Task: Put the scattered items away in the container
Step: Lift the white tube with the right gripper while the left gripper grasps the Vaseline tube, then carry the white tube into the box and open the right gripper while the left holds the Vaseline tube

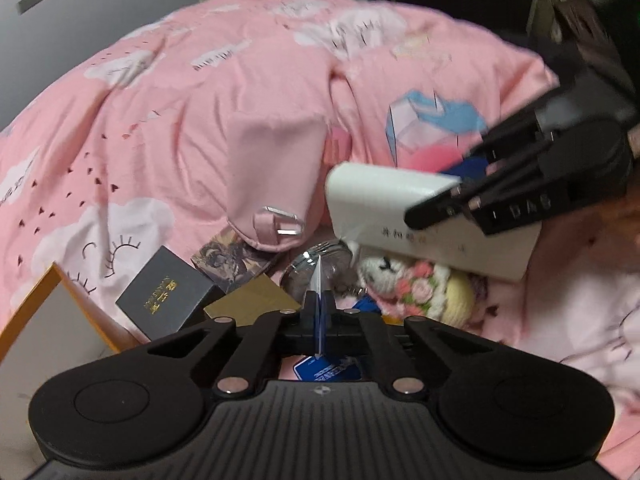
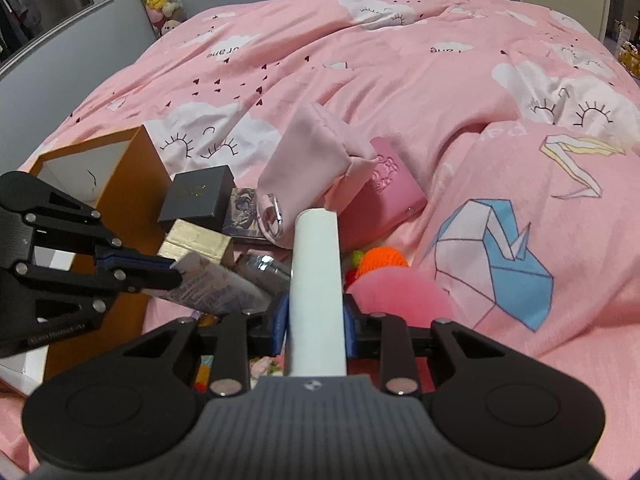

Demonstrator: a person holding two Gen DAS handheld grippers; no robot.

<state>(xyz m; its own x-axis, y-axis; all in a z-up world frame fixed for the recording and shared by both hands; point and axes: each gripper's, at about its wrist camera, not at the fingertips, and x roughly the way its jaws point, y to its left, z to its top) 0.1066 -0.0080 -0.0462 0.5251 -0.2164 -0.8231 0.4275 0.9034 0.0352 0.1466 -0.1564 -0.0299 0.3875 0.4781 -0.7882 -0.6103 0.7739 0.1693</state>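
With the left gripper shut edge-on upon a thin card and the right gripper clamping a white box above the bed's clutter, both loads should go level over the orange-rimmed container at left before release.

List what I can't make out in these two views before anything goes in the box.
- Orange box interior: cut off by the left-wrist view's edge; partly covered by the left gripper in the right-wrist view.
- Flat packet in the left gripper: edge-on in the left-wrist view, its print blurred in the other.
- Items beneath the white box: hidden by it and the right gripper.
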